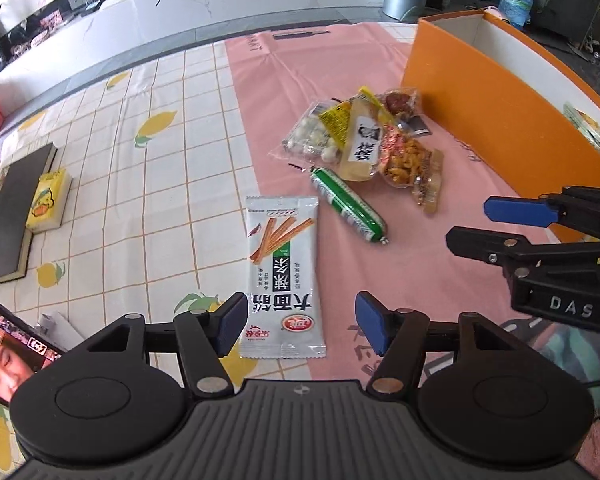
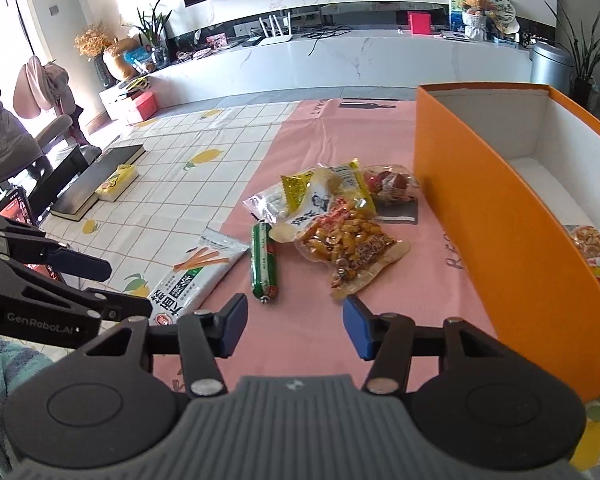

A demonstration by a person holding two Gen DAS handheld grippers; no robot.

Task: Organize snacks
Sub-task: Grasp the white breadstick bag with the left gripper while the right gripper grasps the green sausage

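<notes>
A white spicy-strip packet (image 1: 282, 276) lies flat on the cloth; my left gripper (image 1: 300, 326) is open, its pads either side of the packet's near end, just above it. A green sausage (image 1: 348, 204) lies beside it, and a pile of snack bags (image 1: 360, 136) lies behind. The orange box (image 1: 480, 108) stands at the right with one snack bag (image 2: 596, 252) inside. My right gripper (image 2: 294, 326) is open and empty, hovering short of the sausage (image 2: 265, 264) and the pile (image 2: 340, 220). The packet (image 2: 196, 276) is to its left.
A black book (image 1: 8, 208) with a yellow pack (image 1: 48, 200) on it lies at the table's left. A tablet screen (image 1: 8, 356) sits at the near left corner. The far table edge runs before a white TV bench (image 2: 340, 56).
</notes>
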